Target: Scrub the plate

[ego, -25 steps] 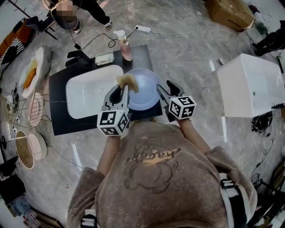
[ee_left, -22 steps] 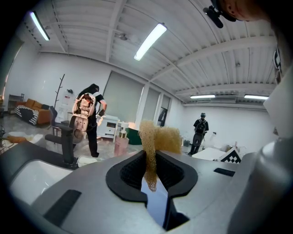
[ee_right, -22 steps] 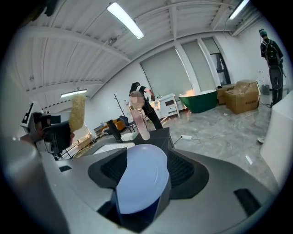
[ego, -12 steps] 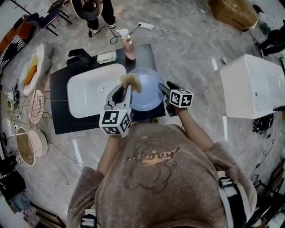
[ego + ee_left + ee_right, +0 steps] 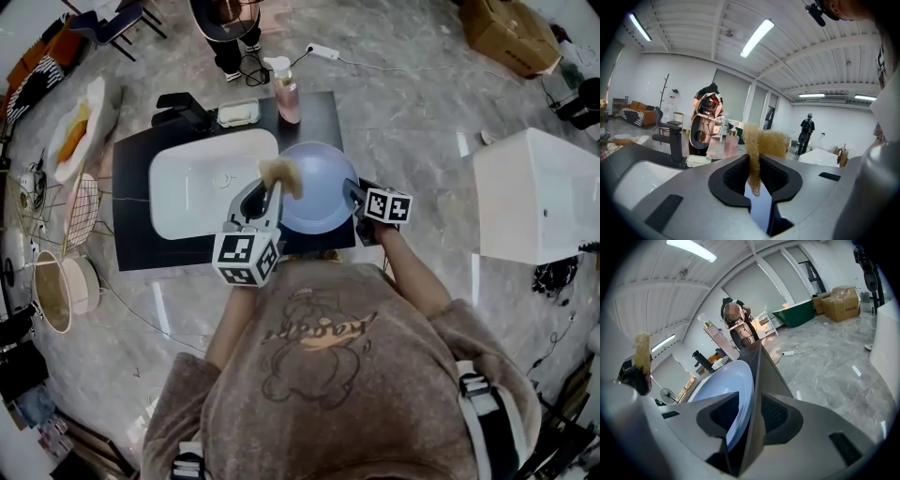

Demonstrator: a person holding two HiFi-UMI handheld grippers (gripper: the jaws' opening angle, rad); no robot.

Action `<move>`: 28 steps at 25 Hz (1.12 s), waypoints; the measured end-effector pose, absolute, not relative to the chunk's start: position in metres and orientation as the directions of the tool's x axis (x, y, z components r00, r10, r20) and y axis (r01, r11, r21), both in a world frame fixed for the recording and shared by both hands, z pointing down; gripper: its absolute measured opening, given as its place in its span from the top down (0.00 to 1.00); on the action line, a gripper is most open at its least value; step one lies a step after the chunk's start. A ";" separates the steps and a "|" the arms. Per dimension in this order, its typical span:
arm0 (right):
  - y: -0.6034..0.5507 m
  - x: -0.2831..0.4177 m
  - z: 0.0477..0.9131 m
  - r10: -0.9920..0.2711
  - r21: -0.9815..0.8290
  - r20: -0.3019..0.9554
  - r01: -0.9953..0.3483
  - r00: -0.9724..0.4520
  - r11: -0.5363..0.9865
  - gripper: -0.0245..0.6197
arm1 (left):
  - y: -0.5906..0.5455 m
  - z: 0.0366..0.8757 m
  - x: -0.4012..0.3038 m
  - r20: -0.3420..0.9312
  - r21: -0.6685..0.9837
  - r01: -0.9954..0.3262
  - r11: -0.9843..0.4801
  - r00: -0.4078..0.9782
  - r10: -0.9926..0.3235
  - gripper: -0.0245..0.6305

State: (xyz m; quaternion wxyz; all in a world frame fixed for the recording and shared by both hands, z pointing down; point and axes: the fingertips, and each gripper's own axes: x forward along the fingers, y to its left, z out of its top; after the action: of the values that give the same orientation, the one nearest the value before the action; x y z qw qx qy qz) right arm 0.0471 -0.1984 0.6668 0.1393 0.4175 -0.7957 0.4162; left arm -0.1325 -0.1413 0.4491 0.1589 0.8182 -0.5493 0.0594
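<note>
Left claw [image 5: 753, 174] first: clamped tight on one golden mesh scrubber [image 5: 761, 142], frayed top sticking up above the jaws. By size now: one black rectangular counter [image 5: 131, 211], one white oblong basin [image 5: 197, 192] sunk in it, one pale blue round plate [image 5: 319, 183] lying on the counter just right of the basin. One pump bottle of pink liquid [image 5: 287, 94] stands at the back edge. Right claw [image 5: 750, 416] has the plate's near rim between its jaws; they've just been closing, a gap showing, not clamped. From above, the scrubber overlaps the plate's left rim; contact, can't tell.
</note>
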 end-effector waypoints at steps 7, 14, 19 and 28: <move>-0.195 0.046 0.672 -0.539 -0.549 0.596 -0.792 -0.595 0.266 0.89 | -0.138 0.449 -0.133 0.269 0.198 -0.920 -0.338 0.383 -0.884 0.86; -0.195 0.049 0.666 -0.548 -0.578 0.592 -0.785 -0.592 0.224 0.91 | -0.138 0.449 -0.132 0.266 0.201 -0.919 -0.340 0.385 -0.884 0.86; -0.197 0.049 0.646 -0.585 -0.573 0.566 -0.787 -0.581 0.227 0.93 | -0.137 0.448 -0.130 0.262 0.207 -0.916 -0.344 0.391 -0.882 0.86; -0.206 0.049 0.592 -0.643 -0.467 0.509 -0.811 -0.572 0.352 0.93 | -0.141 0.447 -0.118 0.253 0.211 -0.907 -0.365 0.411 -0.876 0.86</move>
State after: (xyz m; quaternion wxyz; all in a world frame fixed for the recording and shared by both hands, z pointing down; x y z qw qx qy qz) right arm 0.0486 -0.2064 0.5917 0.1194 0.4470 -0.8134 0.3526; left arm -0.1183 -0.1406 0.4466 0.1595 0.8246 -0.5406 0.0485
